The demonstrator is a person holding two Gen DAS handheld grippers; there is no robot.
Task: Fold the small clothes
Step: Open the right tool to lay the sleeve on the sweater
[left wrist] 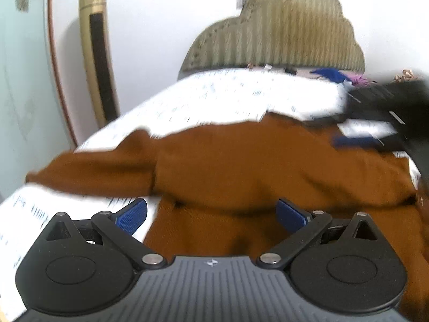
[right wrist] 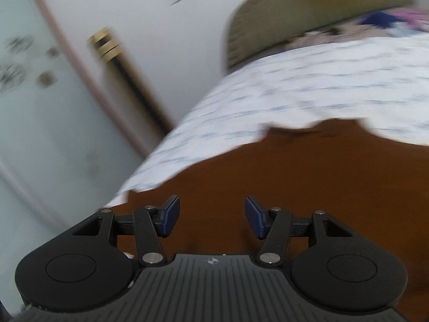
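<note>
Tools both spread, pinching nothing: left tool (left wrist: 211, 216) and right tool (right wrist: 211, 216) hover over the rust-brown knit sweater (left wrist: 241, 161) lying mid-frame on the white printed bed sheet (left wrist: 214, 96). Frames are blurred; you risk pinching sheet with knit.

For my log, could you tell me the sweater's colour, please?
The sweater is plain rust brown, clearest in the left wrist view.

Rust-brown sweater (left wrist: 241, 166) on white sheet (left wrist: 214, 96) w/ blue specks; olive ribbed headboard (left wrist: 281, 32).
</note>
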